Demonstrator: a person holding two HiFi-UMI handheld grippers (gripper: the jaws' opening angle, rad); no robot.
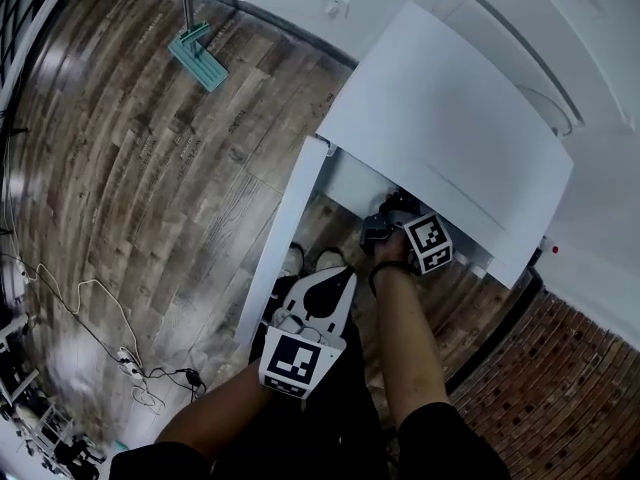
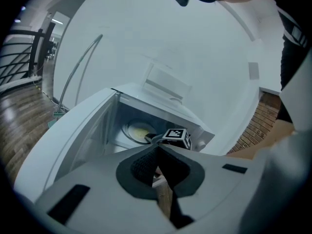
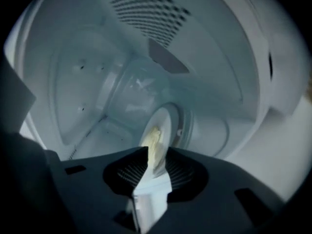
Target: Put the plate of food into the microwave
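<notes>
Right tongs (image 3: pixel 157 152) sit parted around the plate (image 3: pixel 166 120) inside the microwave (image 3: pixel 122 82); left tongs (image 2: pixel 158 149) closed, empty. I'd back straight out.

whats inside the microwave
A plate with yellowish food, and the right hand-held gripper reaching in, jaws either side of its rim. Whatever lies under the plate is hidden.

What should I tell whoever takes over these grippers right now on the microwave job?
Left gripper: jaws shut, empty, outside the microwave.
Right gripper: inside the cavity, jaws open, with the rim of the plate of food between them.
Plate: appears to rest on the turntable.
Done: plate is inside.
Left: draw the right gripper clear of the rim and out; probably close the open door.
</notes>
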